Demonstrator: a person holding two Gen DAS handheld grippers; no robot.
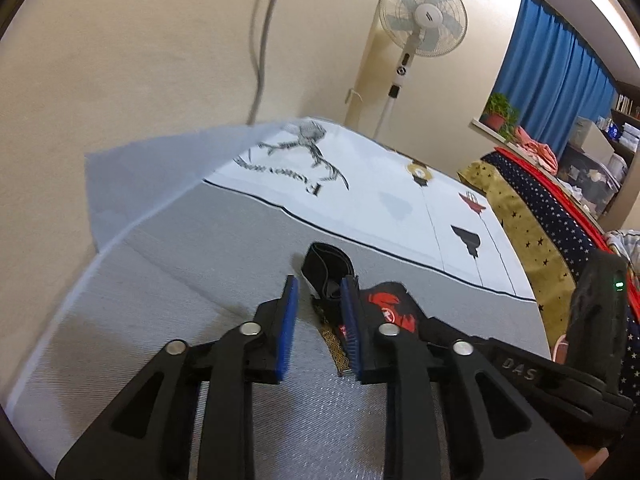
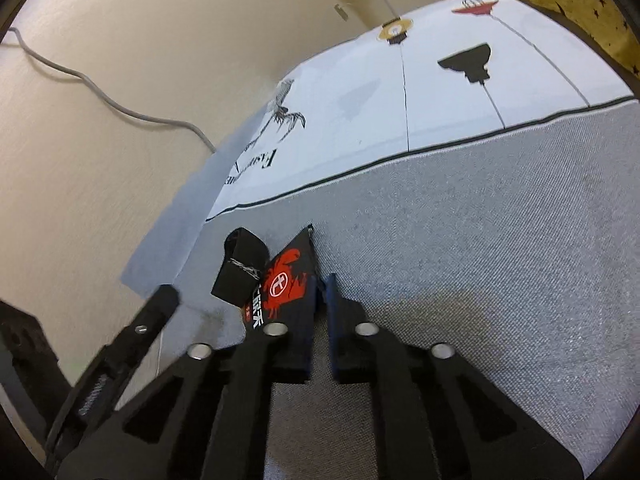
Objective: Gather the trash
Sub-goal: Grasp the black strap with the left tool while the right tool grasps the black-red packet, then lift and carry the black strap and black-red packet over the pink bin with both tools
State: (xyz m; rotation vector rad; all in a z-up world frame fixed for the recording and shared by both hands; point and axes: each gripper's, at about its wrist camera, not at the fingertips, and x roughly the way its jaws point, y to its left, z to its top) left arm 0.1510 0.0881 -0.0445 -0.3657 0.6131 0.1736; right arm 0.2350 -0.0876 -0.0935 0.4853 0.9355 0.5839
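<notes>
Your left gripper (image 1: 318,294) hovers low over the grey woven bed cover (image 1: 168,280), its blue-padded jaws standing a narrow gap apart with nothing pressed between them. Just ahead of its tips lies the folded black wrapper piece (image 1: 326,266), resting on the cover. The right blue pad sits just beside the black snack wrapper with a red crab print (image 1: 390,306), which is partly hidden behind that finger.

Your right gripper (image 2: 318,280) is clamped on the crab-print wrapper: in the right wrist view the wrapper's (image 2: 292,280) lower edge passes between the nearly closed fingertips, and its pointed upper corner stands up off the cover. The folded black piece (image 2: 240,268) touches the wrapper's left side.

Beyond both items, the white printed sheet with black and red figures (image 1: 380,200) begins past a dark border line. A white pedestal fan (image 1: 422,20) stands against the cream wall (image 1: 140,60), with a blue curtain (image 1: 560,76) at the window to its right.
</notes>
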